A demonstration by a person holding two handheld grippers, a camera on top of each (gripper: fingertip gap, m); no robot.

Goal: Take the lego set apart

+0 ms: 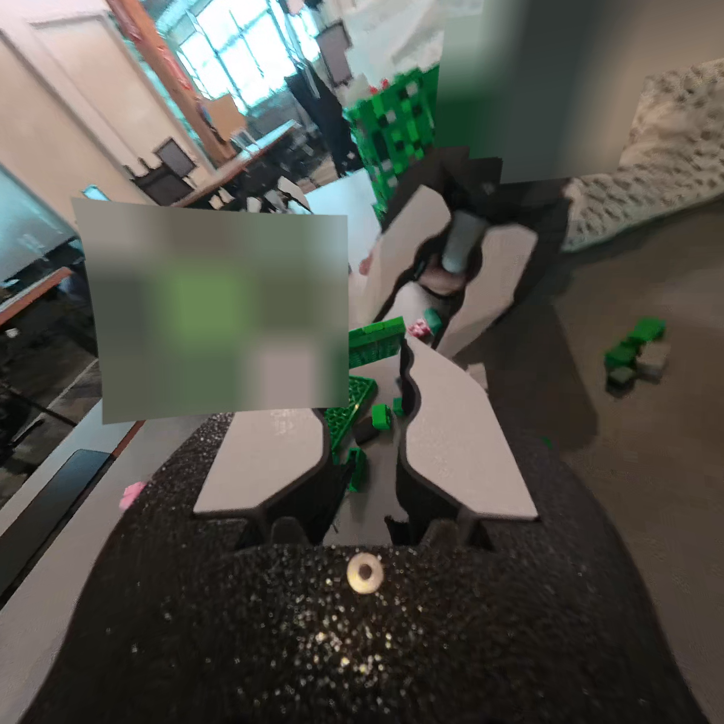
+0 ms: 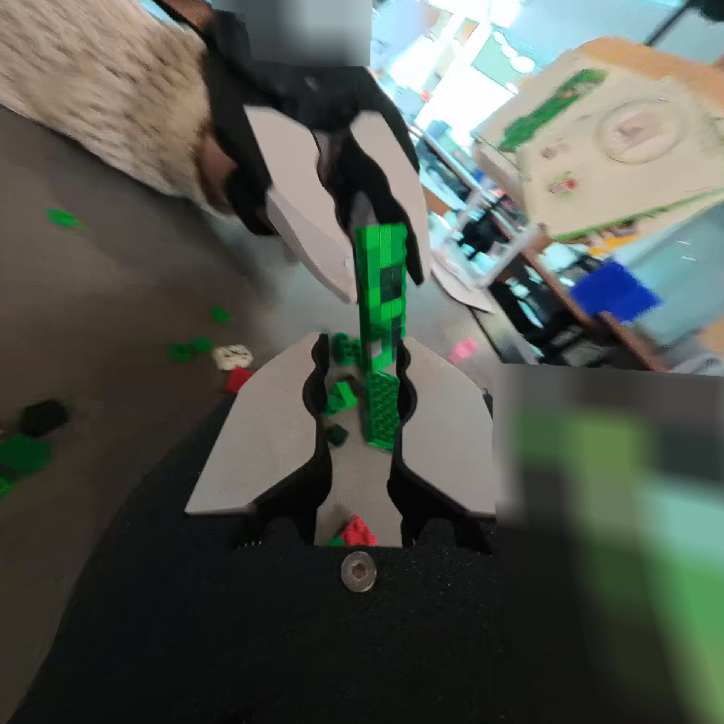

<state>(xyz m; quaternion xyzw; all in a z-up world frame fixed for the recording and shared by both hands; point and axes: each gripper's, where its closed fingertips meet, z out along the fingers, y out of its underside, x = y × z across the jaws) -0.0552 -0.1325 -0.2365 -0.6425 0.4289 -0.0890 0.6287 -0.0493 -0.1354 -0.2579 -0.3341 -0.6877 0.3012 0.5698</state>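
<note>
The green lego slab point(image 2: 382, 325) stands on edge over the grey worktop point(image 2: 117, 297), stretched between both grippers. The right gripper point(image 2: 360, 352) has its fingers slightly parted around the slab's near end, which lies against one finger; can't tell if it's actually clamped. The left gripper point(image 2: 386, 274) straddles the far end, grip also unclear. Loose bricks lie scattered around: green ones point(image 2: 190, 348), a red one point(image 2: 237, 379) and a white one point(image 2: 232, 355).
</note>
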